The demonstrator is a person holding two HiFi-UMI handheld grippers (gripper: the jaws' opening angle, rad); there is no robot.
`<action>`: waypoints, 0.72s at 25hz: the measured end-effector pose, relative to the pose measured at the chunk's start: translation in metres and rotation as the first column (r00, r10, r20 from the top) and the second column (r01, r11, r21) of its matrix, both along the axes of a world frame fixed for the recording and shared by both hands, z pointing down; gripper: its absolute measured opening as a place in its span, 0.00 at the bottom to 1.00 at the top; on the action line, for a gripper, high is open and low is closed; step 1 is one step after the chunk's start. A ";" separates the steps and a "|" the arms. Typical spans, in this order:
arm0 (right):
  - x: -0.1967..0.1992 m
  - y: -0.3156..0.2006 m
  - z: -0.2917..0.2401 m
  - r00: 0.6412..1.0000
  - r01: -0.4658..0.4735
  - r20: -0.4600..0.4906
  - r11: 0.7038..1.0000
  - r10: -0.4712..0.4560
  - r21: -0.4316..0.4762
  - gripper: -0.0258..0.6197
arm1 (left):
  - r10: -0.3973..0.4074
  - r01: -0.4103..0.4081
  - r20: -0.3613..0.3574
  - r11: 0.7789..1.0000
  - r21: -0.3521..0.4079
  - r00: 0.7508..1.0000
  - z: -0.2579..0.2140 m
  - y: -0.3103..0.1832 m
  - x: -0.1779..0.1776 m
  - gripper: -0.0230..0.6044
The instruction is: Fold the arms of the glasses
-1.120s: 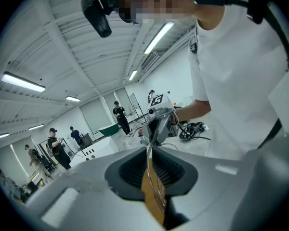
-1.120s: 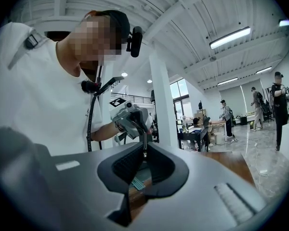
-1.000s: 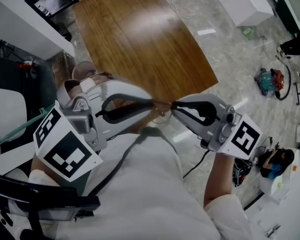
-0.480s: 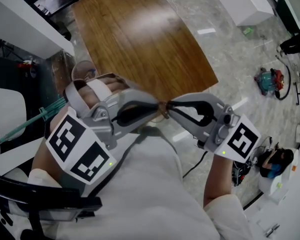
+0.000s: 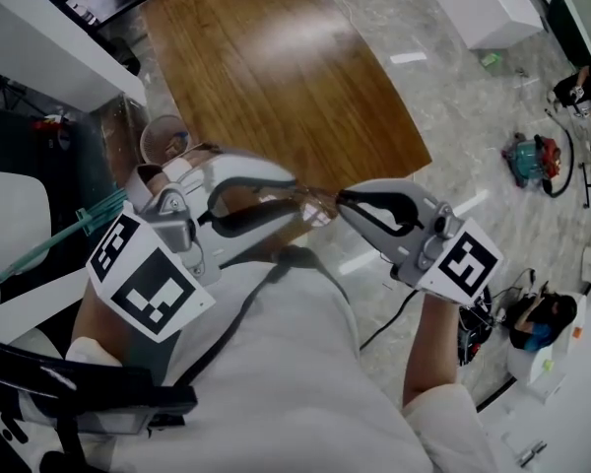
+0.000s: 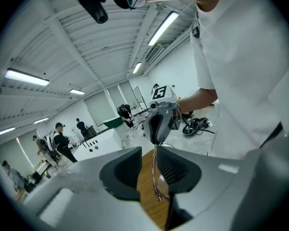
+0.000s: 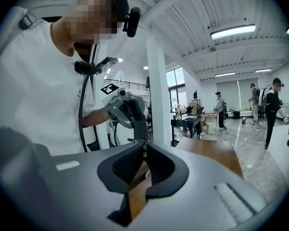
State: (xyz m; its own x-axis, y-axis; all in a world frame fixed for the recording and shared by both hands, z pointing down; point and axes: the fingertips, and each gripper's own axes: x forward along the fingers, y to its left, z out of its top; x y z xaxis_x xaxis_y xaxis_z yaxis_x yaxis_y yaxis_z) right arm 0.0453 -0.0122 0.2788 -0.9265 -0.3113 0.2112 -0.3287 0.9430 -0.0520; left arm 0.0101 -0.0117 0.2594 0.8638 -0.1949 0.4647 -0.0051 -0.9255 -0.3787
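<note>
The left claw (image 5: 294, 193) is just opening, jaws now standing apart around the glasses (image 5: 317, 205) held over the worktop (image 5: 276, 67). The right claw (image 5: 341, 203) is clamping them, probably freeing an arm for folding.

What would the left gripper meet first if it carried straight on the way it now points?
The glasses: they sit between the jaws of the left gripper, which have just been opening. Right behind them comes the right gripper, apparently holding their far end.
</note>
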 end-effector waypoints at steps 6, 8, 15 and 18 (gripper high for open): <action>0.012 -0.016 0.063 0.968 -0.056 -0.249 0.997 0.043 -0.047 0.09 | -0.165 0.162 -0.015 0.979 -0.123 0.986 0.067 -0.032 -0.018 0.21; 0.013 -0.018 0.077 0.957 -0.062 -0.286 0.996 0.040 -0.069 0.09 | -0.165 0.166 0.018 0.977 -0.131 0.986 0.097 -0.032 -0.018 0.20; 0.011 -0.032 0.142 0.851 -0.078 -0.524 0.991 0.010 -0.107 0.09 | -0.272 0.267 0.014 0.934 -0.237 0.962 0.167 -0.032 -0.015 0.15; 0.014 -0.034 0.183 0.751 -0.056 -0.659 0.992 -0.034 -0.116 0.09 | -0.365 0.353 0.019 0.885 -0.305 0.931 0.196 -0.034 -0.023 0.13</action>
